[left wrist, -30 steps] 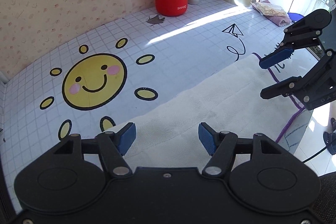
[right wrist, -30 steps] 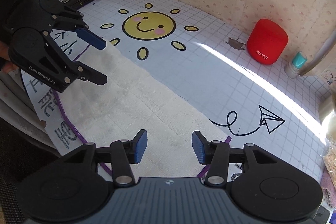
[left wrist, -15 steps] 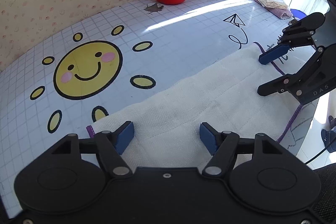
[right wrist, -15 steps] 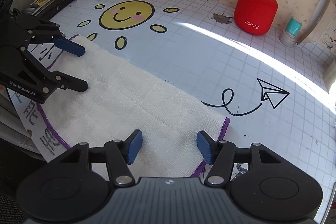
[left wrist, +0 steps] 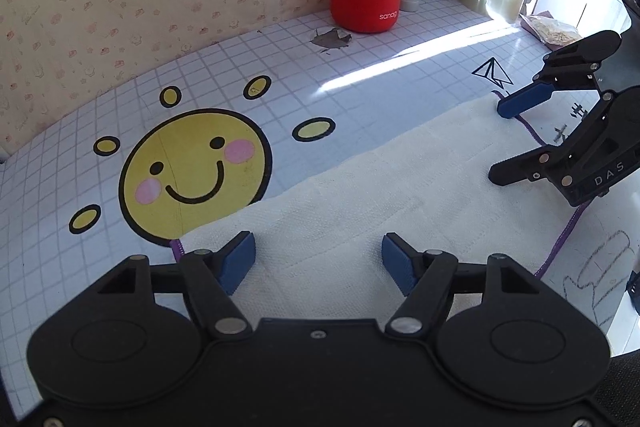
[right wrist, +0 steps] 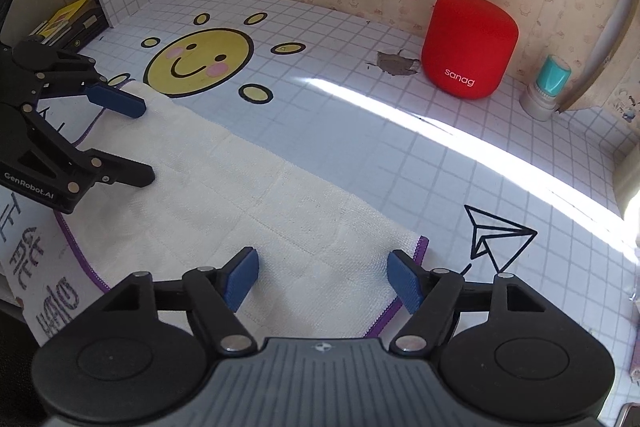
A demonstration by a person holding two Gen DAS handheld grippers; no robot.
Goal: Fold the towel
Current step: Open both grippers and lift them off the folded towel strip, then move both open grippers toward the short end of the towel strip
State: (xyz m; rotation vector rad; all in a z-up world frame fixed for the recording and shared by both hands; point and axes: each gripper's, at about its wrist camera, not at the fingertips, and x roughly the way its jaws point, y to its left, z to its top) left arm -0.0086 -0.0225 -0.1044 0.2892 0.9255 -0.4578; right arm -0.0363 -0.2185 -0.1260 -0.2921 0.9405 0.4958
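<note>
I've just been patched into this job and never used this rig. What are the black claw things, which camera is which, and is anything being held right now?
Each claw is a hand-held two-finger gripper with a fisheye camera looking out along its fingers. One picture is from the left gripper, with the right gripper showing at its right side. The other is from the right gripper, with the left one at its left side. Both stand open over opposite ends of a cream towel with purple trim, lying flat on a grid-patterned table. Nothing is held. The table cover has a smiling sun and a paper plane printed on it. A red speaker stands by the far wall.
</note>
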